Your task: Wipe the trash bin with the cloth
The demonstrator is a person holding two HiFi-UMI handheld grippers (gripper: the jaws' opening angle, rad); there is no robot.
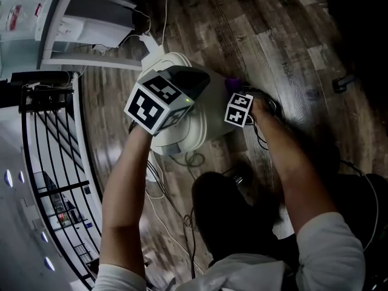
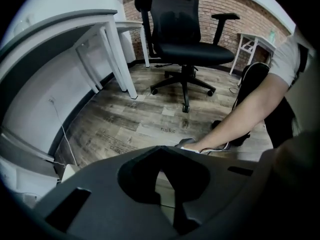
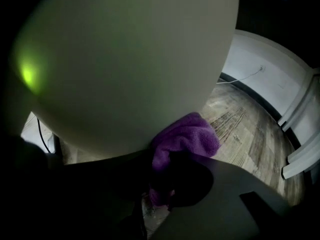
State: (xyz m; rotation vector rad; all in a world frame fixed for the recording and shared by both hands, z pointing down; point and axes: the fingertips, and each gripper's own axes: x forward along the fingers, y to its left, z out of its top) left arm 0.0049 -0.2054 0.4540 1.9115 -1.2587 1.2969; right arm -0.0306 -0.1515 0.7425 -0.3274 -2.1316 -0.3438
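Clamping purple cloth (image 3: 187, 136) in right gripper (image 3: 159, 186), jaws partway apart, against trash bin (image 3: 125, 59) side. Left gripper (image 2: 172, 196) closed tight, empty, hiding most of bin in head view.

White short sleeves (image 1: 330, 247), black-and-white marker cubes (image 1: 151, 105) on dark grey casings (image 1: 191, 80)

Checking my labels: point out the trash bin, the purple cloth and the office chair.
trash bin (image 3: 125, 59), right gripper view, its curved pale side.
purple cloth (image 3: 189, 136), right gripper view, its bunched upper fold.
office chair (image 2: 175, 24), left gripper view, its backrest.
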